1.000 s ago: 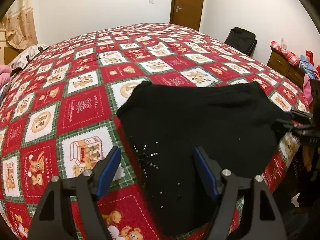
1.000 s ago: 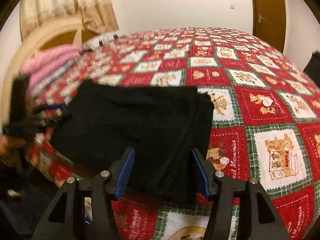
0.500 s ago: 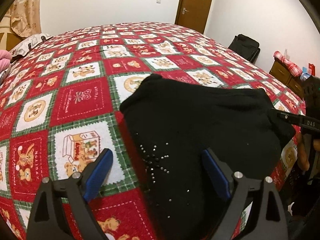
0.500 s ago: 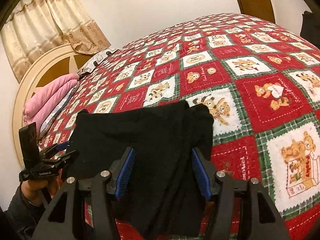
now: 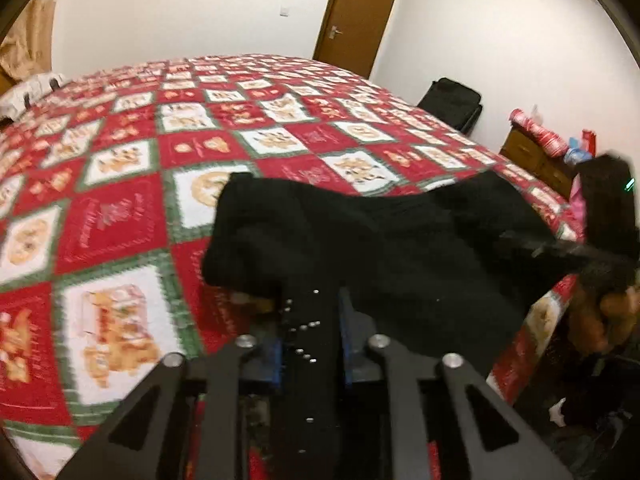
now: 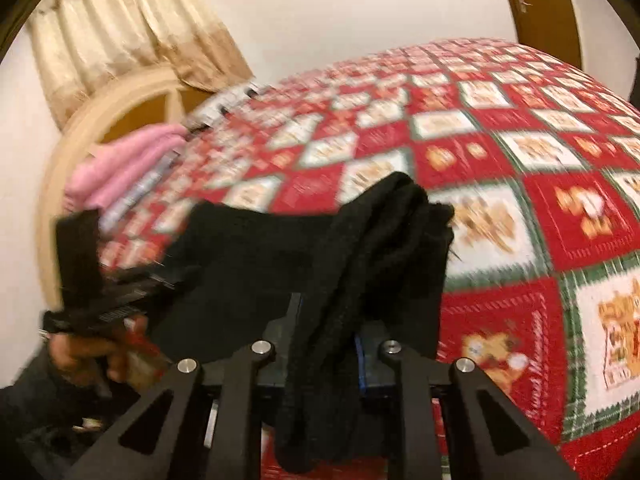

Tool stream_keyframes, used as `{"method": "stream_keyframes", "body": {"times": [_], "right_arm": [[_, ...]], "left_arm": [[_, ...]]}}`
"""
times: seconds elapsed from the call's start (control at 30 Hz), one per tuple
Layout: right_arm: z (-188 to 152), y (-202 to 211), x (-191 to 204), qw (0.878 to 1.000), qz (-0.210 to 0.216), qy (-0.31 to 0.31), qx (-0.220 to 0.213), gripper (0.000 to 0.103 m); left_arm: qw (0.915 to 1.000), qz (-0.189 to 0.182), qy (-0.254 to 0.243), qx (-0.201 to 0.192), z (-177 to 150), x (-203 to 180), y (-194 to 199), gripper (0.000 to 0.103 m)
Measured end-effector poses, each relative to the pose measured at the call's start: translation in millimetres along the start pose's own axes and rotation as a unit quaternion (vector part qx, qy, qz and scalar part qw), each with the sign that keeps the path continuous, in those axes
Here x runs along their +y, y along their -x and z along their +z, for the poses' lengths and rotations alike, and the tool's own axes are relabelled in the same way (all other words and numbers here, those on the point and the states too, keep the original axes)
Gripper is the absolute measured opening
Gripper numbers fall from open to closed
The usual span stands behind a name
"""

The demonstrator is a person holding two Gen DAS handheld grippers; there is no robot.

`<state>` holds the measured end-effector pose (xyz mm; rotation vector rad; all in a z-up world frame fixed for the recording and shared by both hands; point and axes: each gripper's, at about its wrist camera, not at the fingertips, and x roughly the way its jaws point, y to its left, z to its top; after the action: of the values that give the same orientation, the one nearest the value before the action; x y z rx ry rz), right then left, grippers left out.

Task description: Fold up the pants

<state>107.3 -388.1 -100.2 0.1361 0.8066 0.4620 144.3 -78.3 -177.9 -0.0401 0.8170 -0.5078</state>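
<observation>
Black knit pants (image 5: 380,248) lie across the near edge of the bed, on the red-and-green bear quilt (image 5: 120,216), and I've got both near corners. Left gripper (image 5: 312,344) is pinched narrow on the studded end; right gripper (image 6: 326,344) is clamped on a bunched hem that hangs down thru the jaws. Long axis of the fabric runs side to side btwn my two grippers, so each one sits at an end and neither is nearer the middle. Cloth ahead of both lifts off the quilt a bit, sagging in the middle.

Far edge of the pants lies fwd of the grippers, toward the door (image 5: 356,16) side. My guess: next move carries both held corners fwd over that edge for a fold, w/ the two ends kept level.

Nothing on the quilt blocks that path. Pink bedding (image 6: 120,168) sits well off by the headboard (image 6: 100,120); a black bag (image 5: 452,104) and dresser (image 5: 532,156) stand beyond the bed. Frames are blurry, so fine detail is unsure.
</observation>
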Motion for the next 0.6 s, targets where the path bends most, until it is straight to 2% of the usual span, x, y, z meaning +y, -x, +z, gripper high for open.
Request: {"method": "stream_keyframes", "body": {"times": [0.13, 0.23, 0.4, 0.6], "right_arm": [[26.1, 5.9, 38.5, 0.998, 0.022, 0.055, 0.001, 0.020], [59.0, -8.7, 72.8, 0.993, 0.038, 0.112, 0.010, 0.020], [119.5, -69.2, 107.4, 0.987, 0.082, 0.133, 0.032, 0.019], [160.9, -156.7, 166.9, 0.977, 0.117, 0.169, 0.061, 0.019]], "left_arm": [[0.9992, -0.007, 0.020, -0.034, 6.9, 13.4, 27.5, 0.013], [0.9964, -0.006, 0.037, -0.076, 20.8, 39.1, 63.6, 0.013], [0.9903, 0.064, 0.058, -0.109, 34.8, 98.3, 112.9, 0.013], [0.9793, 0.138, 0.097, -0.112, 24.5, 168.6, 139.2, 0.013]]}}
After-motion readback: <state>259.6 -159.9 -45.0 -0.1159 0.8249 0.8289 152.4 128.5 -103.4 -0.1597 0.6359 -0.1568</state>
